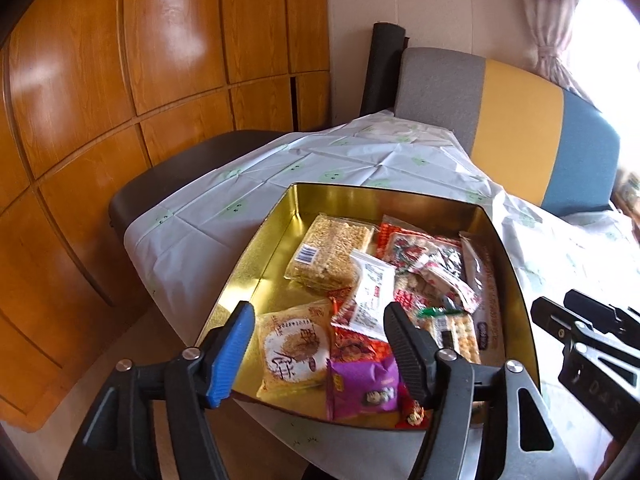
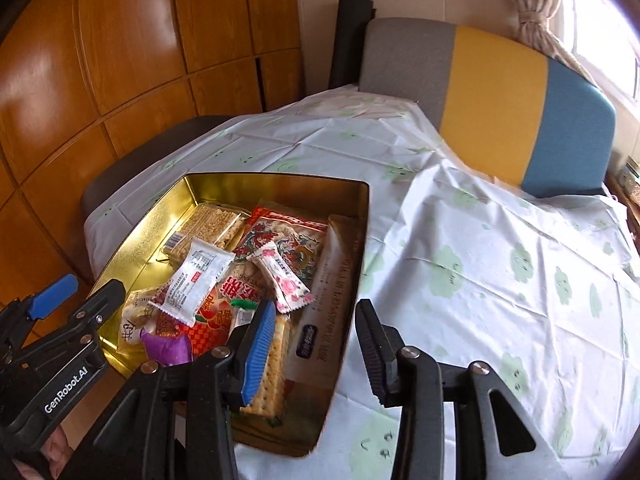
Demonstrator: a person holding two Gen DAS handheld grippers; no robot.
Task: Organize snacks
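A gold tin (image 1: 280, 240) sits on the table, filled with several snack packets. Among them are a rice-cracker block (image 1: 332, 252), a white sachet (image 1: 372, 292), a yellow packet (image 1: 292, 348) and a purple packet (image 1: 360, 388). My left gripper (image 1: 320, 344) hangs open over the tin's near end, with nothing pressed between its pads. In the right wrist view the tin (image 2: 280, 186) lies at the left. My right gripper (image 2: 316, 356) is open over the tin's right wall, above a long beige packet (image 2: 324, 300) and a cracker pack (image 2: 276, 360). Each gripper also shows in the other's view: the right gripper (image 1: 556, 304) and the left gripper (image 2: 82, 294).
A white tablecloth with green clouds (image 2: 480, 280) covers the table. A grey, yellow and blue seat back (image 2: 496, 96) stands behind it. A dark chair (image 1: 180, 172) is at the far left edge, with a wooden wardrobe (image 1: 120, 80) beyond. A curtained window (image 2: 560, 20) is at the right.
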